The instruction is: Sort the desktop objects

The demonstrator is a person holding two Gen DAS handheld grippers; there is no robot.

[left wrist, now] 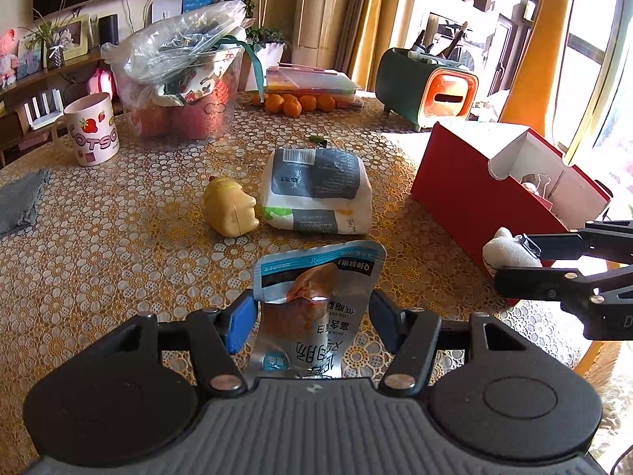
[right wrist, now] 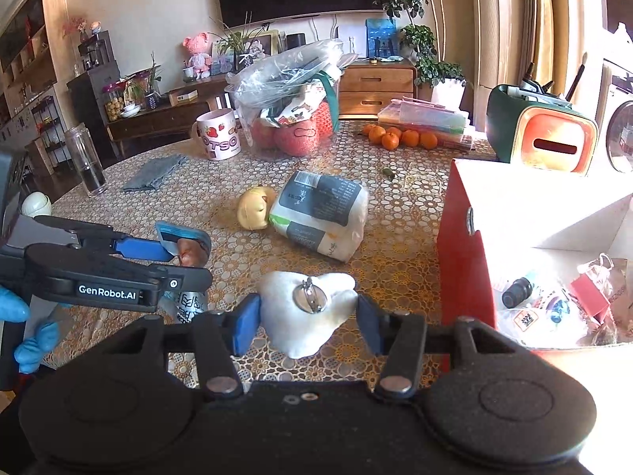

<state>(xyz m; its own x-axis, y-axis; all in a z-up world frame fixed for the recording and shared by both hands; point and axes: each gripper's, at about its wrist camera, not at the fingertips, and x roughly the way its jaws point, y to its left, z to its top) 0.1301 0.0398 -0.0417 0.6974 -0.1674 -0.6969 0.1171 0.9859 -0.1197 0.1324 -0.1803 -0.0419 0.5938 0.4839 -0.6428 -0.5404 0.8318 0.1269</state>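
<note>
My left gripper (left wrist: 310,318) is shut on a silver and blue snack pouch (left wrist: 316,289), held upright above the patterned tablecloth; from the right wrist view the same gripper (right wrist: 174,261) shows at the left with the pouch (right wrist: 190,249). My right gripper (right wrist: 306,316) is shut on a white plush toy (right wrist: 304,308) with a metal pin on its back; the left wrist view shows this plush toy (left wrist: 508,251) by the red box. The red box (left wrist: 470,194) (right wrist: 463,261) stands open at the right. A yellow toy head (left wrist: 231,209) and a white tissue pack (left wrist: 316,194) lie mid-table.
A strawberry mug (left wrist: 93,128), a clear tub of apples under plastic (left wrist: 186,83), several tangerines (left wrist: 294,103), and a green and orange holder (left wrist: 427,87) stand at the back. A grey cloth (left wrist: 19,202) lies left. Small items fill the box (right wrist: 554,301). A gloved hand (right wrist: 23,328) holds the left gripper.
</note>
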